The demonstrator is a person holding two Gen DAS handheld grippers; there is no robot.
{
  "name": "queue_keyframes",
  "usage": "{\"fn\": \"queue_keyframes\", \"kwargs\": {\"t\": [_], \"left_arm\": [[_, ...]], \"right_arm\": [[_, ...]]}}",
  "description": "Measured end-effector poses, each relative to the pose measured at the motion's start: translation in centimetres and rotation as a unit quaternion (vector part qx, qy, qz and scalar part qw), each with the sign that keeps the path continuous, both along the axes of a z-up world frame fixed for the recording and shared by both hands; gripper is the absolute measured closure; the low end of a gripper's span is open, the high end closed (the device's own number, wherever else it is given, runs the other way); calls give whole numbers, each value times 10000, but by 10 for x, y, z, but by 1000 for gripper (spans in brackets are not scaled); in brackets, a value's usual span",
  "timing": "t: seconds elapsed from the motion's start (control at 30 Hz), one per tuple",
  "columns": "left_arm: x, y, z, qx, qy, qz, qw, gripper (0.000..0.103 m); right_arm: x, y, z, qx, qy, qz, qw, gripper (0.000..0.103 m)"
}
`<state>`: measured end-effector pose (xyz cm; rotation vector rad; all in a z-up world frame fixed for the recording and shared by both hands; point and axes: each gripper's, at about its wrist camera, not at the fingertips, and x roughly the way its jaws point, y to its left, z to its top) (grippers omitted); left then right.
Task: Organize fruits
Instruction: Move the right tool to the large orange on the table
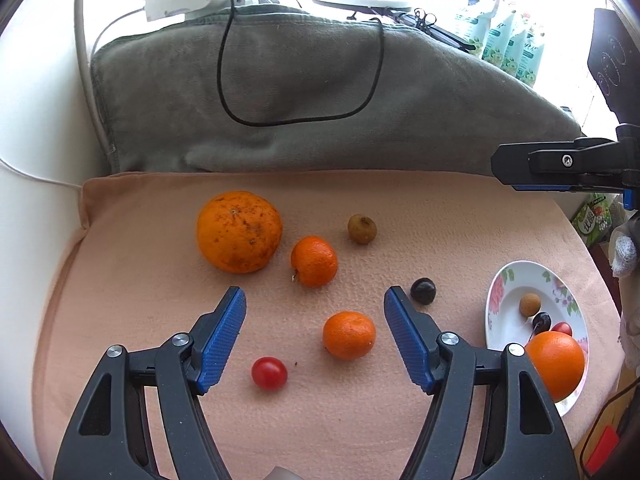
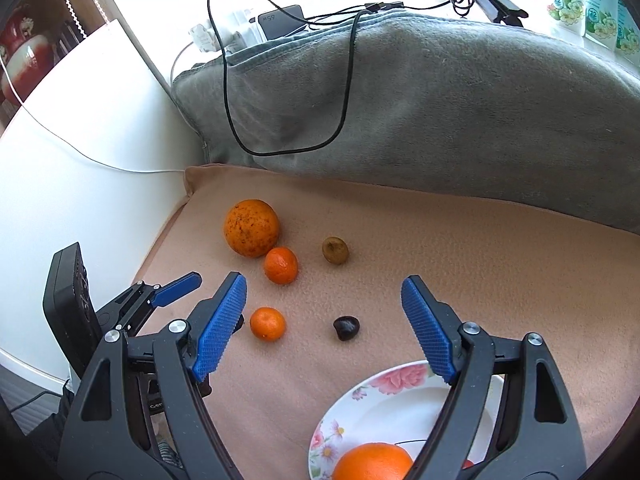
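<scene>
Between the spread left tool (image 1: 315,330) fingers: small mandarin (image 1: 349,335) | right tool (image 2: 324,320) spread, empty, above plate (image 2: 362,394) | advice: centre pads, squeeze gently, avoid tomato (image 1: 269,373)

Plate (image 2: 360,396), near edge of the pink cloth (image 2: 480,248): cut by right wrist view's bottom edge, partly behind right finger. Orange on plate (image 2: 372,462) also cut there. Cherry tomato on plate (image 1: 562,328) mostly behind that orange. Packet labels (image 1: 500,36) at far right too blurred to read.
</scene>
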<state>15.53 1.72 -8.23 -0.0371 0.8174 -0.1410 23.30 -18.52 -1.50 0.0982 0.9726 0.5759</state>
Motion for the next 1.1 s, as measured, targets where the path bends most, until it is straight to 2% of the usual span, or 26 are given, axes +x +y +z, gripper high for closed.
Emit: {"fn": "queue_keyframes", "kwargs": {"t": [0.2,0.43,0.57,1.1], "left_arm": [[4,26,-4,-100,-20,213,9997,31],[14,61,-13,-513,47,541,9972,31],[18,72,-20,-622,135,621,9960,32],[49,75,-36,-1074,371,681,9912,32]], "right_arm": [[18,38,-4,4,104,176,9998,21],[46,77,-16,-59,342,456,9984,21],[63,93,-26,-52,496,515,9974,21],[105,137,-70,-118,931,640,9935,21]]}}
